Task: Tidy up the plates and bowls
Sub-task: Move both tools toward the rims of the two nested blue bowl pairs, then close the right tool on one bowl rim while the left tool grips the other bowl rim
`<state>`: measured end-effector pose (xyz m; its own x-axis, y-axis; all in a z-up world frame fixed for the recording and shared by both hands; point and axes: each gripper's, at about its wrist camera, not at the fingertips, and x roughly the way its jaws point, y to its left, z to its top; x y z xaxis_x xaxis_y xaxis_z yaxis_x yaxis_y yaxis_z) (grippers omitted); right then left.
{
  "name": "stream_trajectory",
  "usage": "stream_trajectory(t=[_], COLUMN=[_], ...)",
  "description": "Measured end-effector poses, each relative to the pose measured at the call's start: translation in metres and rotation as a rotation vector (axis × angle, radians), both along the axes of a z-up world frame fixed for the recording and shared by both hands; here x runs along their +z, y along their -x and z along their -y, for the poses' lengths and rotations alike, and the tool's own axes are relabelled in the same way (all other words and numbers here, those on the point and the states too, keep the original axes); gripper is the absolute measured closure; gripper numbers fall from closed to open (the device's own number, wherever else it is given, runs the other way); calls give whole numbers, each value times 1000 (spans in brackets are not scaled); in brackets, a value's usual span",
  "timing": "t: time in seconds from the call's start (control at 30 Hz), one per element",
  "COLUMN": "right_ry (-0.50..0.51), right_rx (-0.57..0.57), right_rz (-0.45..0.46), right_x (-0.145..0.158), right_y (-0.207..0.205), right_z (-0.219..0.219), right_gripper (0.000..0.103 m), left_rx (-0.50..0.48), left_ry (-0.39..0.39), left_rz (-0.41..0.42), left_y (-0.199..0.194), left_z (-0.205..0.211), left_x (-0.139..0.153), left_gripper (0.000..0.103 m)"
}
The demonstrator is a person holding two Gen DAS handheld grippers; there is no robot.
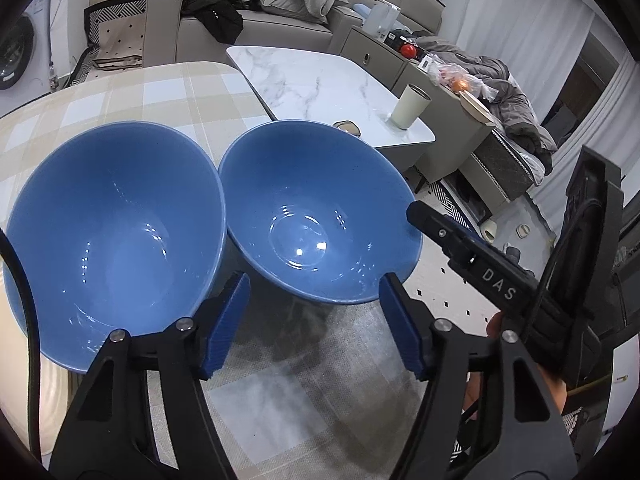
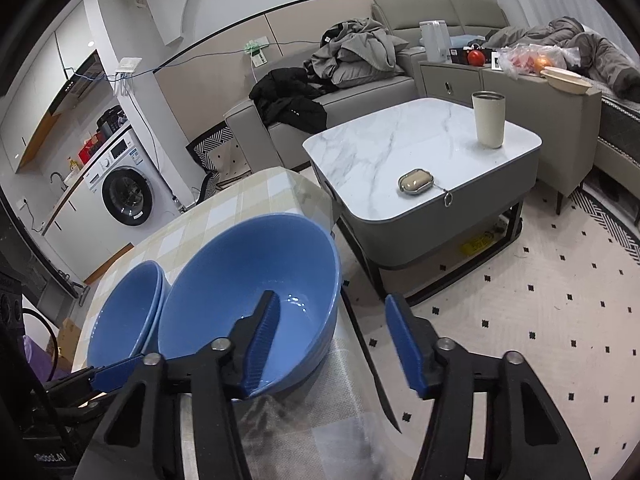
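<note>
Two blue bowls stand side by side on a checked tablecloth (image 1: 160,92). In the left wrist view the left bowl (image 1: 112,236) is the larger-looking one and the right bowl (image 1: 316,216) sits near the table's right edge. My left gripper (image 1: 314,316) is open and empty, just short of the right bowl's near rim. In the right wrist view the near bowl (image 2: 240,280) has my right gripper (image 2: 332,344) open around its near right rim, the left finger inside it. The far one (image 2: 124,312) looks like a stack of two bowls. The right gripper (image 1: 472,256) also shows in the left wrist view.
A marble coffee table (image 2: 400,140) stands beyond the table edge with a cream cup (image 2: 489,120) and a small case (image 2: 414,181). A sofa with heaped clothes (image 2: 356,52) is behind. A washing machine (image 2: 124,190) stands at the left. Patterned floor (image 2: 540,300) lies to the right.
</note>
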<state>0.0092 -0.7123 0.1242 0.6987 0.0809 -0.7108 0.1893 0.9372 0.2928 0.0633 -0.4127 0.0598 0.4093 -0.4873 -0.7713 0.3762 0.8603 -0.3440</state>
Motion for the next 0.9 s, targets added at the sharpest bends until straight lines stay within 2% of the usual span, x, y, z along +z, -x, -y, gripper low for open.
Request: stream_trajectory(t=[0.03, 0.17, 0.47, 0.57, 0.7, 0.9], right_ry=[-4, -6, -43, -58, -34, -24], right_rx=[1, -12, -1, 12, 12, 11], right_rz=[-3, -5, -1, 12, 16, 12], right_x=[-2, -10, -24, -25, -24, -23], right_y=[-1, -4, -13, -13, -13, -12], right_z=[-1, -3, -6, -8, -12, -15], right_gripper=[49, 63, 74, 82, 84, 84], left_rx=[4, 7, 25, 35, 44, 41], left_ry=[2, -6, -18, -24, -55, -80], left_rz=[-4, 15, 28, 33, 48, 69], left_y=[-1, -3, -6, -8, -9, -9], left_z=[0, 2, 2, 1, 2, 2], left_x=[-1, -5, -7, -8, -10, -12], left_gripper=[39, 41, 47, 52, 64, 67])
